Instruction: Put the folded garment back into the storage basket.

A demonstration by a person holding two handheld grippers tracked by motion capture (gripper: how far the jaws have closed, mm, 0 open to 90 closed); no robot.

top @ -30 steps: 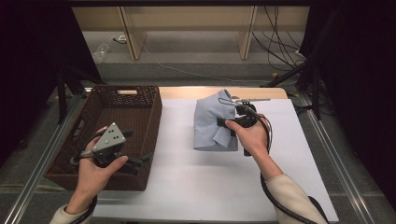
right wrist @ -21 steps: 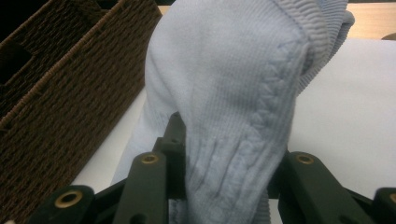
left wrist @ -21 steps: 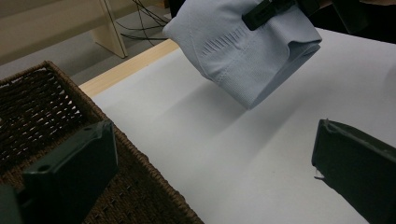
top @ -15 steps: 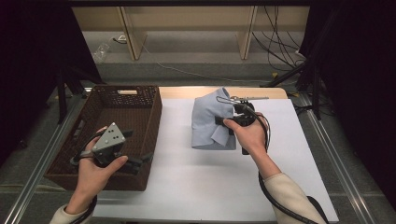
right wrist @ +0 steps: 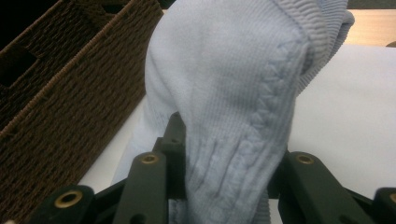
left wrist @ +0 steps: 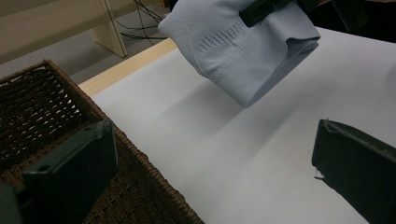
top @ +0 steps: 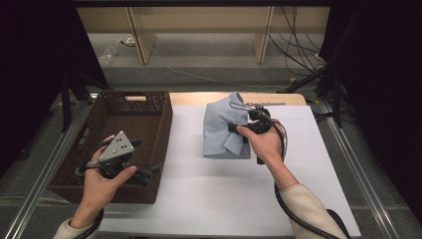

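My right gripper (top: pixel 242 130) pinching folded pale-blue knit garment (top: pixel 224 132), held above white tabletop (top: pixel 214 194), little changed from second ago. My left gripper (top: pixel 142 174) jaws spread, empty, over wicker basket (top: pixel 69 177). Likely next: carry into basket.

Folded pale-blue knit garment (top: pixel 224 130) — lifted, jaw-clamped

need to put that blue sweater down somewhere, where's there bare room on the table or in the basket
The white table cover is bare in front of the light blue sweater, between the wicker basket and the right forearm. The strip between basket and sweater is also free. The basket floor looks bare, though the left gripper hangs over its near right corner. The right gripper crowds the far right.
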